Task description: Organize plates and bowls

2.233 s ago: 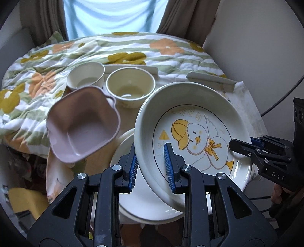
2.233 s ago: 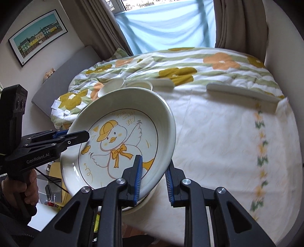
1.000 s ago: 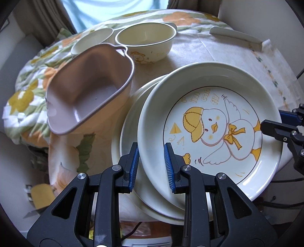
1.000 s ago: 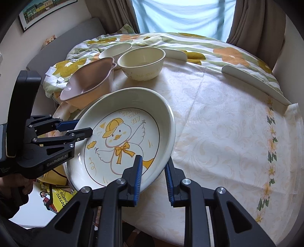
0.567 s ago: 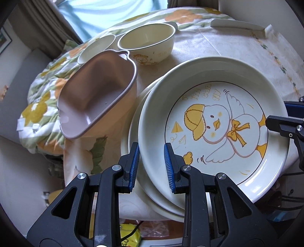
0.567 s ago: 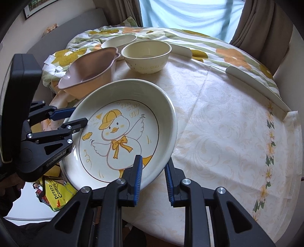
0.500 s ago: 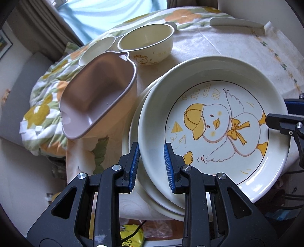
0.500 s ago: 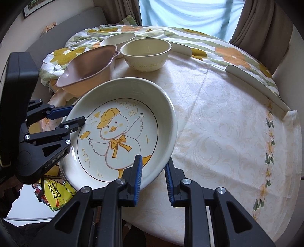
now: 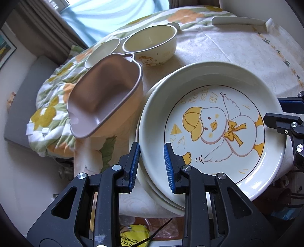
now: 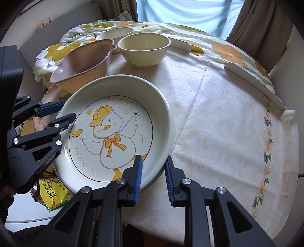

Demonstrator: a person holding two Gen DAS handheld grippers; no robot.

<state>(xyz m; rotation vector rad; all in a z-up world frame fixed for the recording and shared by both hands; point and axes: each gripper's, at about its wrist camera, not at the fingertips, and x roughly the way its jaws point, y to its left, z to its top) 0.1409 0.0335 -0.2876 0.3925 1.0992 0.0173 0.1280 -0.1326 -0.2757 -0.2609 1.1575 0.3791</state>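
Two grips: left gripper (image 9: 151, 165) and right gripper (image 10: 153, 175) clamp duck plate (image 9: 212, 131) rims, seemingly atop stacked plates (image 9: 152, 182) overhanging desk (image 10: 228, 117), lower frame; uneven release could tip it off.

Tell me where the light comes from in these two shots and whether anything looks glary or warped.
Left wrist view: window backlight, soft sheen on the duck plate, table edge bowed by the fisheye. Right wrist view: blown-out window, dark round corners.

The deep plate (image 9: 212, 79) is cream with a white cartoon duck in a yellow cap and bow. Pinkish-mauve heart-shaped bowl (image 9: 102, 98), pale yellow round bowl (image 9: 152, 45), cream damask tablecloth (image 10: 228, 133), and a green-striped, orange-flowered blanket (image 9: 51, 106).
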